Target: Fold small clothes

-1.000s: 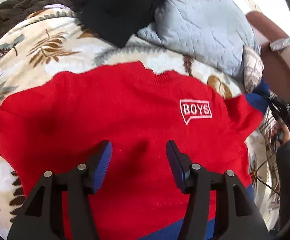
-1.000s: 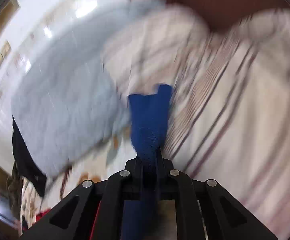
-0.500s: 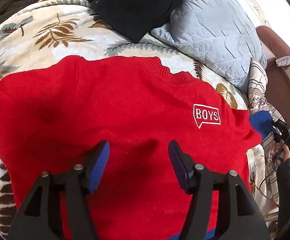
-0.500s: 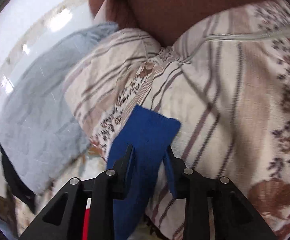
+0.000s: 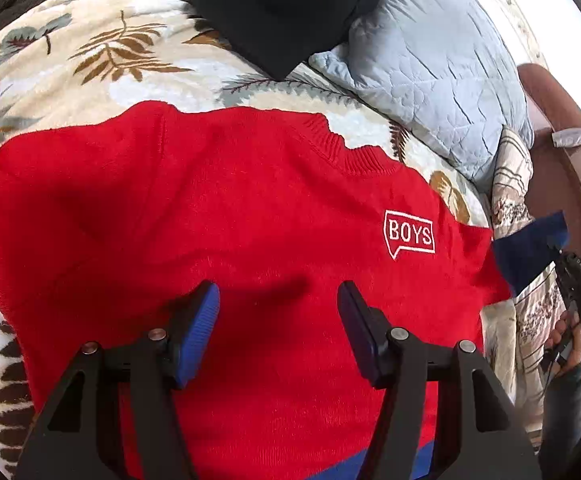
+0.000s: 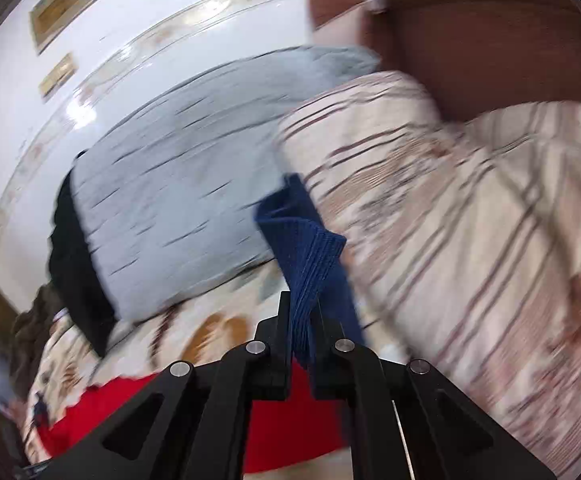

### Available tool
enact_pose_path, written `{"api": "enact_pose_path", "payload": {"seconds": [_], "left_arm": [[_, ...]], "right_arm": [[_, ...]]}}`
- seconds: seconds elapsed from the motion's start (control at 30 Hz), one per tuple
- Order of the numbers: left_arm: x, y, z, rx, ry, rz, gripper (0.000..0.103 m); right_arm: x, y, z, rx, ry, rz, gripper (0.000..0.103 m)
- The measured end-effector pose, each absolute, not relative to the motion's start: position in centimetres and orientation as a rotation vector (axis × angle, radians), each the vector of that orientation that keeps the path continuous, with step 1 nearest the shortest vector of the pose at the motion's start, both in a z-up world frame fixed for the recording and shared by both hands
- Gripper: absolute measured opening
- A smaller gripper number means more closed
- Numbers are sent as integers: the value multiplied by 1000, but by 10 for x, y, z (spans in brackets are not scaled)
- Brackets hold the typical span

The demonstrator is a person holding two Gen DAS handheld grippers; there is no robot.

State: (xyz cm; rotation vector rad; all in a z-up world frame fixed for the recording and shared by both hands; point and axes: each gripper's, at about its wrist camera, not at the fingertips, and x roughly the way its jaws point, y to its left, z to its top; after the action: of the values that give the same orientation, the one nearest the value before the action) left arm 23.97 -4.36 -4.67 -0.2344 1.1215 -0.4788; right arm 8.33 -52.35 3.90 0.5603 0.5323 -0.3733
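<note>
Gripping blue cuff (image 6: 302, 264) in closed right gripper (image 6: 300, 344), lifted at 3 o'clock for sleeve fold. Left gripper (image 5: 278, 312) open, hovering above red sweater (image 5: 218, 216), flat on floral blanket (image 5: 102, 64), ready to pin.

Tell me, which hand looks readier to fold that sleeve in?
Probably the right. Its tongs are already shut on the blue cuff, while the left tongs hang open over the red sweater, holding nothing.
</note>
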Motion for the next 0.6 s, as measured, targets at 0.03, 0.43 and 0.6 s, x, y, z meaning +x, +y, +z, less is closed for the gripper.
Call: {"api": "enact_pose_path", "payload": {"seconds": [0.03, 0.43, 0.6], "left_arm": [[240, -43, -47, -238, 1124, -482, 60], [244, -11, -37, -341, 1167, -508, 60], [248, 1, -31, -385, 1164, -526, 60]], "right_arm": [[89, -512, 39, 558, 545, -351, 5], [144, -352, 13, 495, 705, -75, 5], [165, -287, 0, 465, 764, 26, 5]]}}
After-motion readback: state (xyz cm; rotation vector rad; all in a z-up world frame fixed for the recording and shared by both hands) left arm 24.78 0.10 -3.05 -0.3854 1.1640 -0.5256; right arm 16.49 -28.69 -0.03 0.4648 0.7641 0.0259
